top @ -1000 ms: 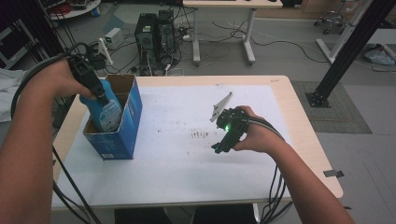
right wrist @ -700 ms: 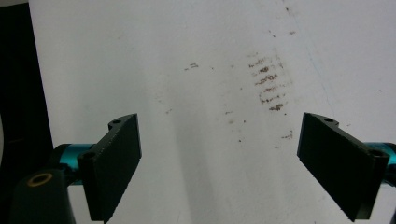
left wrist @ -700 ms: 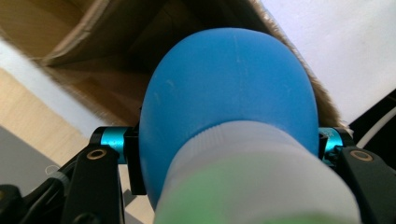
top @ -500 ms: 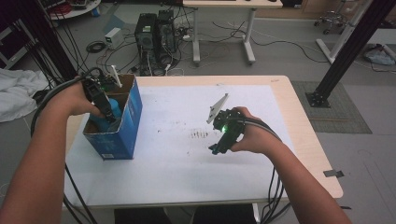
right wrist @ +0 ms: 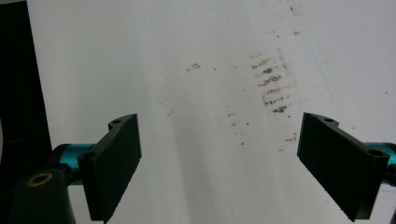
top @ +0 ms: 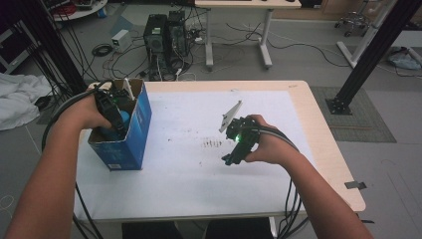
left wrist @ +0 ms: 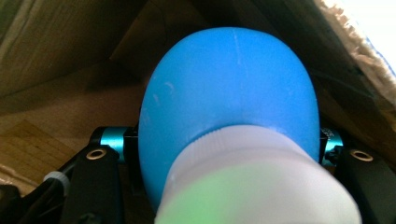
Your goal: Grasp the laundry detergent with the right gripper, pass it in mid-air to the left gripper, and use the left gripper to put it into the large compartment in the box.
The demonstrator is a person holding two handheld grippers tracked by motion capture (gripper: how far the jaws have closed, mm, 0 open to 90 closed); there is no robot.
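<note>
Gripping the blue bottle [left wrist: 229, 102] inside the cardboard box [top: 133, 130] for packing, the left hand-held gripper [top: 113, 115] stays clamped while the right hand-held gripper [right wrist: 219, 168] idles open over the tabletop [top: 199, 174]

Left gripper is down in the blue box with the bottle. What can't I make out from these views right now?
- High view: the blue bottle is mostly hidden by the box wall and the left gripper.
- Left gripper view: the bottle's white cap is blurred; the bottle hides the fingers and the box floor.
- High view: brown marks on the table are too small to identify.
</note>
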